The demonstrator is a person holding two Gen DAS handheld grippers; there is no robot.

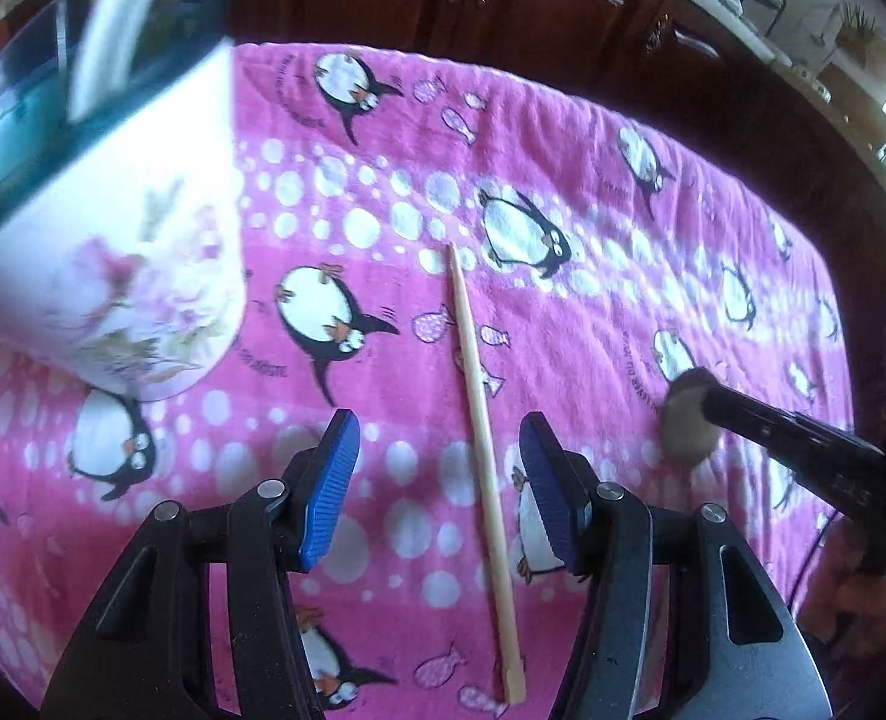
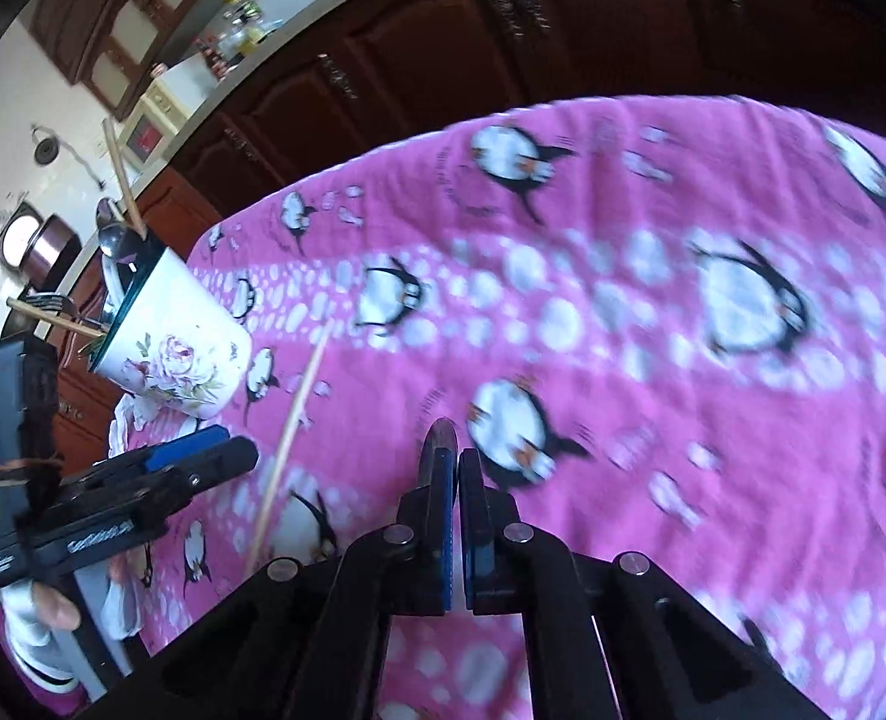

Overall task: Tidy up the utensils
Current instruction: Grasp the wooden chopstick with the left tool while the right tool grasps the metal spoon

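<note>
A pale wooden chopstick point(image 1: 484, 468) lies on the pink penguin towel point(image 1: 593, 330), running away from me. My left gripper point(image 1: 440, 426) hangs just above it, open, one blue pad on each side and neither touching it. The white floral mug point(image 1: 113, 252) stands at the upper left, close by. In the right wrist view this mug point(image 2: 173, 342) holds spoons, forks and chopsticks. My right gripper point(image 2: 456, 456) is shut on a thin grey spoon point(image 2: 443, 435), whose oval bowl point(image 1: 689, 420) shows blurred at the right of the left wrist view. The chopstick point(image 2: 293, 438) and left gripper point(image 2: 233, 447) lie to its left.
The towel point(image 2: 623, 300) covers the whole table and drops off at the far edge. Dark wooden cabinets point(image 2: 443, 48) stand beyond it, under a counter with bottles. A person's hand point(image 1: 863, 600) grips the right tool's handle at the right.
</note>
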